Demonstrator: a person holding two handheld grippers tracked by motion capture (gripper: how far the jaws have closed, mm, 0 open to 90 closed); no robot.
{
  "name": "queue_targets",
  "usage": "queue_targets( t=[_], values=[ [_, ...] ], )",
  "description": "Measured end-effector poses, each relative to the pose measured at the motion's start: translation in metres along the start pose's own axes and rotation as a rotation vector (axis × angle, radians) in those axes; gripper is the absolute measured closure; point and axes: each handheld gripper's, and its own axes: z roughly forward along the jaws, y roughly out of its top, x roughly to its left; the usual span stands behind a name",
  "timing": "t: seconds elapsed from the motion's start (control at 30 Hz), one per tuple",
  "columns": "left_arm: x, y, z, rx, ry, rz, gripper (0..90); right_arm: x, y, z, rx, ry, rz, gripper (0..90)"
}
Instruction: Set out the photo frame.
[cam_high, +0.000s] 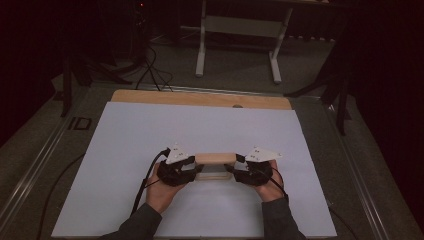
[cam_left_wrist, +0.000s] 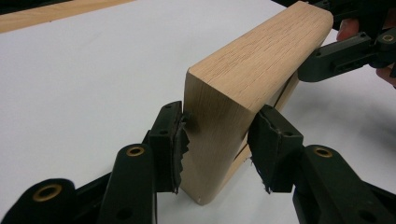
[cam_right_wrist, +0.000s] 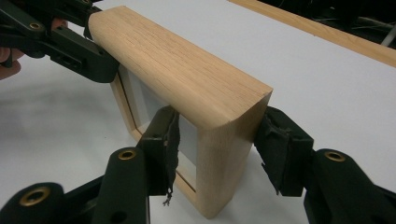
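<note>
1. Near the middle of the tabletop (cam_high: 150, 130), somewhat toward its near edge, a wooden frame (cam_high: 215, 159) stands upright on one long edge, held at each short end by a claw.
2. From above, the frame's lower part is hard to read: the two hands and dark claw bodies crowd its ends, and the room beyond the far edge is nearly black.
3. The frame's pale inner panel (cam_right_wrist: 187, 135) shows in the right gripper view, partly covered by a black jaw; in the left gripper view the frame (cam_left_wrist: 243, 93) turns its plain back and end grain to the camera.
4. The left claw (cam_left_wrist: 217, 144) straddles the near short end, one pad on each broad face. The left pad touches the wood; the right pad sits at the rear face, and whether it presses cannot be told for certain. It reads as pinching the frame.
5. The right claw (cam_right_wrist: 217, 140) pinches the opposite short end of the frame (cam_right_wrist: 187, 74), one pad over the panel side, the other against the back.
6. Each gripper view shows the other claw clamped on the frame's far end, cut off by the picture's upper corner.
</note>
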Motion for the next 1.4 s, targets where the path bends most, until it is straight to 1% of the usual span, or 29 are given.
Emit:
queue_targets(
  t=[0.17,0.33,0.4,0.5,0.7,0.83,0.93,1.03,1.13,1.23,1.33,1.37,1.4],
  values=[
    [0.001,0.001,-0.001,0.003,0.002,0.014,56.4,0.002,0.001,0.001,-0.001,-0.003,-0.004,50.3],
    [0.005,0.001,-0.003,0.003,-0.003,0.017,56.4,0.004,0.002,0.003,-0.008,-0.011,-0.004,50.6],
    [0.006,0.001,-0.003,0.004,0.000,0.024,56.4,0.005,0.003,0.004,-0.009,-0.013,-0.008,50.7],
    [0.010,0.002,-0.006,0.009,0.005,0.035,56.1,0.008,0.004,0.007,-0.005,-0.018,-0.016,51.3],
    [0.018,0.003,-0.010,-0.001,0.010,0.058,55.9,0.011,0.008,0.013,-0.003,-0.020,-0.029,52.1],
    [0.023,0.003,-0.011,0.002,0.017,0.064,55.9,0.011,0.012,0.017,0.004,-0.023,-0.040,52.1],
    [0.027,0.003,-0.012,0.000,0.025,0.063,55.7,0.012,0.016,0.022,0.012,-0.026,-0.042,52.0],
    [0.032,0.003,-0.011,0.004,0.027,0.065,55.5,0.012,0.018,0.027,0.015,-0.027,-0.034,52.1],
    [0.037,0.002,-0.012,0.002,0.029,0.058,55.2,0.012,0.021,0.032,0.017,-0.024,-0.031,52.1],
    [0.042,0.002,-0.013,-0.001,0.036,0.050,54.9,0.012,0.025,0.038,0.024,-0.023,-0.030,52.1],
    [0.047,0.002,-0.014,-0.005,0.037,0.032,54.5,0.012,0.029,0.042,0.030,-0.020,-0.026,52.1],
    [0.047,0.002,-0.014,-0.005,0.037,0.032,54.5,0.012,0.029,0.042,0.030,-0.020,-0.026,52.1],
    [0.049,0.002,-0.015,-0.009,0.035,0.023,54.5,0.012,0.030,0.043,0.028,-0.016,-0.018,52.1]
  ],
)
